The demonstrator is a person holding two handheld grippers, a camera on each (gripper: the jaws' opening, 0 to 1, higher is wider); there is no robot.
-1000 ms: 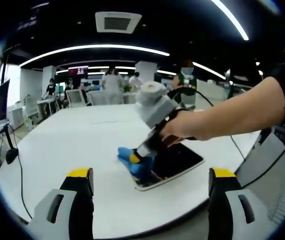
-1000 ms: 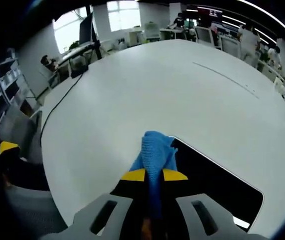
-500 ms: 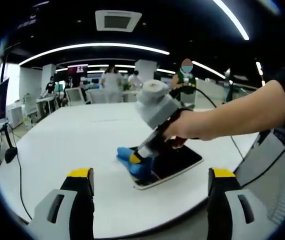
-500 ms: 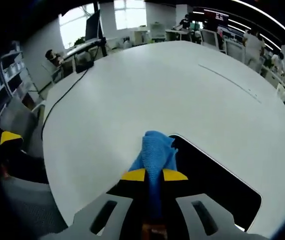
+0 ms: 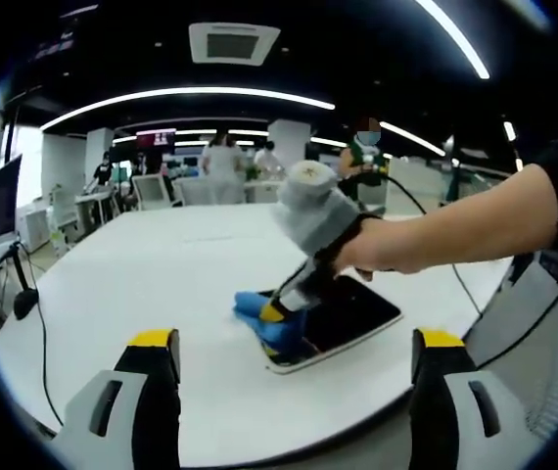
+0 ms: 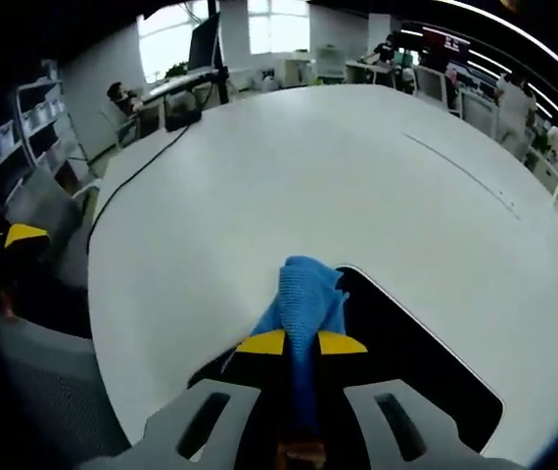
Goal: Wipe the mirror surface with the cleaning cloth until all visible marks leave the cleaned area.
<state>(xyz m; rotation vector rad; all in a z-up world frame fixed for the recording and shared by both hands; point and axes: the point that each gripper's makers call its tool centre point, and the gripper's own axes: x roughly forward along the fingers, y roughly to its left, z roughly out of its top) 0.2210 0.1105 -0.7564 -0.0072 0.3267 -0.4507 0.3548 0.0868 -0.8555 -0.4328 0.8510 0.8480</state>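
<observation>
Right gripper [image 6: 302,343] clamped on blue cleaning cloth [image 6: 303,299], jaws tight together around the fold, cloth bunched ahead of the tips and pressed on the near corner of the dark mirror [image 6: 426,357]. Mirror lying flat on white table [image 6: 259,186], extending ahead and right of the tips. In left gripper view: left gripper [image 5: 289,362] held back off the table edge, jaws wide apart, holding nothing; right gripper [image 5: 277,313], a hand [image 5: 382,250] and cloth [image 5: 264,318] on mirror [image 5: 343,318] straight ahead between its jaws.
</observation>
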